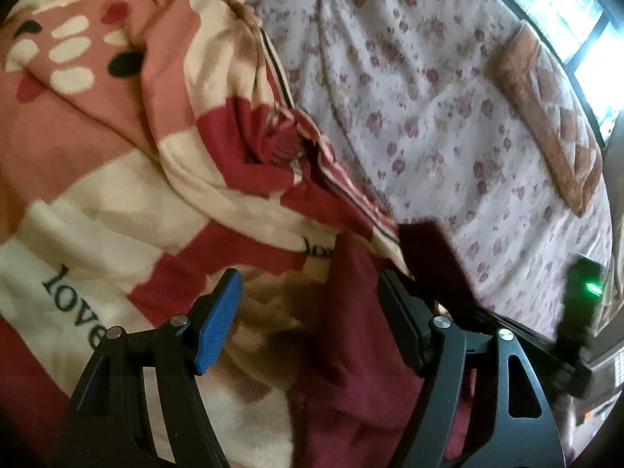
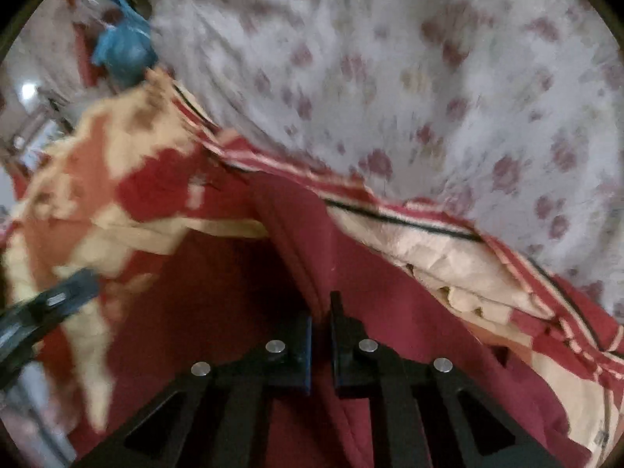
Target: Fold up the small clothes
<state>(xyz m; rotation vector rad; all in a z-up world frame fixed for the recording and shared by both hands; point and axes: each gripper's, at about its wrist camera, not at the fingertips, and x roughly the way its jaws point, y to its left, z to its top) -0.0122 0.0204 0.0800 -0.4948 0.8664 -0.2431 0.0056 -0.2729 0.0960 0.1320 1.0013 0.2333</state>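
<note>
A dark red garment (image 1: 351, 351) lies crumpled on a cream, pink and red blanket (image 1: 117, 195) printed with the word "love". My left gripper (image 1: 308, 277) hovers open over it; the cloth passes under the gap and close to the right finger, and the pads do not press on it. In the right wrist view my right gripper (image 2: 321, 312) is shut on a raised fold of the dark red garment (image 2: 409, 331), which hangs from the pinch over the blanket (image 2: 448, 261). A blue-padded finger of the left gripper (image 2: 66, 292) shows blurred at the left edge.
A white floral bed sheet (image 1: 409, 97) stretches beyond the blanket. A brown patterned cushion (image 1: 546, 117) lies near a bright window (image 1: 585, 19). A black device with a green light (image 1: 585, 284) stands at the right. A blue bundle (image 2: 124, 50) sits past the bed's far corner.
</note>
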